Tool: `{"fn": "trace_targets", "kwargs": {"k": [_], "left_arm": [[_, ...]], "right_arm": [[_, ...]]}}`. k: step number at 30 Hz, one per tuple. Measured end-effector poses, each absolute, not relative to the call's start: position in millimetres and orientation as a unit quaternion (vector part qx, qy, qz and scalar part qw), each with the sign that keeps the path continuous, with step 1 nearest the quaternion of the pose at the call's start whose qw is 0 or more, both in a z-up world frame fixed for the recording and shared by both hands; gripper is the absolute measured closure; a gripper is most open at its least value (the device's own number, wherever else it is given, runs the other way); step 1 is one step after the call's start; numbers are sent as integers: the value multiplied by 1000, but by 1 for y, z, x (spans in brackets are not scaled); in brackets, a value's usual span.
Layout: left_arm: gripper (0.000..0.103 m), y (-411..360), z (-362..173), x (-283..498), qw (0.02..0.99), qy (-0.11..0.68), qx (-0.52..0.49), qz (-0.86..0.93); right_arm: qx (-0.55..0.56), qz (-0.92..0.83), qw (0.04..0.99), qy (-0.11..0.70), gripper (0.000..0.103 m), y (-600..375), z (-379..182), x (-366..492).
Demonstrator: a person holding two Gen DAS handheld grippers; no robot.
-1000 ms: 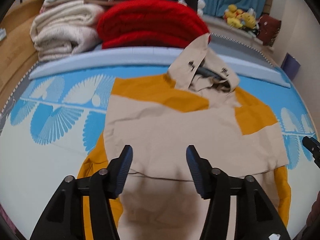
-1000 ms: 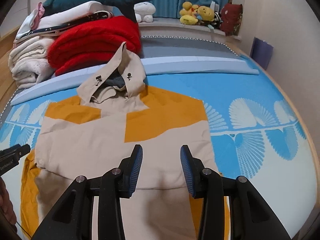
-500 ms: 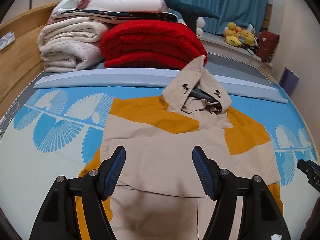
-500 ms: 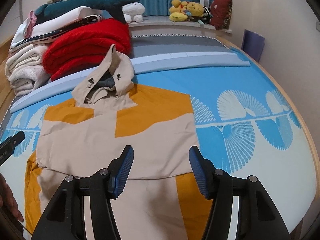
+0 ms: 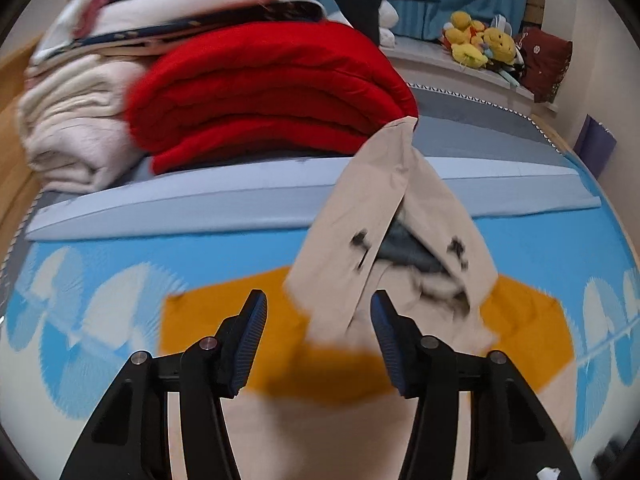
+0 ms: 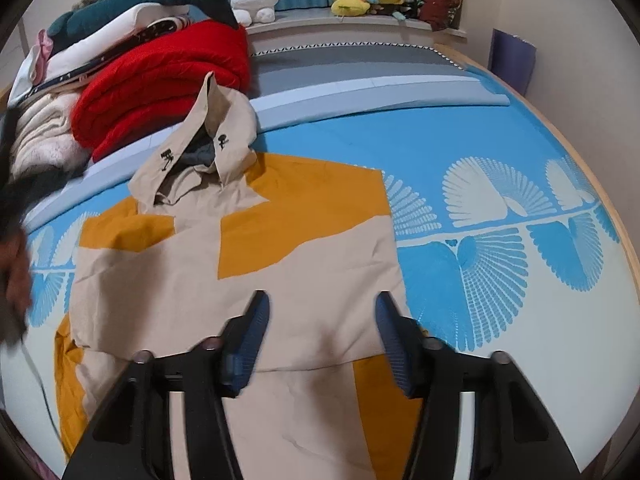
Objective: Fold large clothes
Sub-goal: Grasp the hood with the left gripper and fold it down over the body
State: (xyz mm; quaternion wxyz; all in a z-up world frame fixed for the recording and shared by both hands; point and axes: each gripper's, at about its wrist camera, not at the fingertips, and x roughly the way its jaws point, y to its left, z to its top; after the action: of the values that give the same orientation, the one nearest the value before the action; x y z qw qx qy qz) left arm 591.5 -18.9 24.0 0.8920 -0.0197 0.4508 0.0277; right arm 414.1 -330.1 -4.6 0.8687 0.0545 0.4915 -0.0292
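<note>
Since a second ago the left gripper (image 5: 318,334) has advanced toward the hood (image 5: 400,236), jaws apart and empty. Beige-and-orange hooded jacket (image 6: 240,272) lies flat on the blue patterned bedspread (image 6: 500,184); no legible writing. Right gripper (image 6: 320,338) hovers over its hem, jaws apart. Red blanket (image 6: 168,76) beyond.

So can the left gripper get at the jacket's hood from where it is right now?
Probably yes. The left gripper is open, and the hood lies straight ahead of its fingers with nothing between them. The red blanket sits behind the hood, not in the way.
</note>
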Motion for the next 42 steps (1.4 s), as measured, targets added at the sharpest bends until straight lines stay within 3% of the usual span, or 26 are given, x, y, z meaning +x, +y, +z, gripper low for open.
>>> {"fn": "trace_targets", "kwargs": {"k": [1,3,8,15,16,17,18,20,26,32,38,42], "left_arm": [[52,-28,18,616,890,455,-18,27],[49,-42,9,649,889,458,-20,15],[40,-74,-6,723,887,458,-56,-9],[45,-88,-24,787,893,445,-70,21],[55,-87,-27,794,891,447,-71,21],[81,-85,-31,801,887,456,-68,20],[97,-85,-33,806,882,467,-66,20],[102,-80,-26,799,877,475,-66,11],[103,-87,46,703,899,432,-2,-78],[103,-90,101,496,907,378,63,-172],[103,-67,56,328,900,418,36,-124],[103,-61,4,288,856,507,3,-102]], "right_arm": [[57,-29,868,493,79,-331,-8,415],[58,-32,867,494,83,-332,-13,417],[56,-45,856,512,83,-337,-32,428],[53,-48,848,525,82,-345,-43,435],[55,-51,848,525,82,-347,-44,436],[58,-54,847,526,82,-349,-44,436],[60,-57,846,527,82,-351,-45,438],[73,-61,846,525,82,-357,-41,439],[91,-60,860,498,82,-368,-12,439],[136,-50,871,470,82,-373,12,427],[184,-8,880,437,81,-361,32,415],[230,26,873,429,67,-347,31,408]]}}
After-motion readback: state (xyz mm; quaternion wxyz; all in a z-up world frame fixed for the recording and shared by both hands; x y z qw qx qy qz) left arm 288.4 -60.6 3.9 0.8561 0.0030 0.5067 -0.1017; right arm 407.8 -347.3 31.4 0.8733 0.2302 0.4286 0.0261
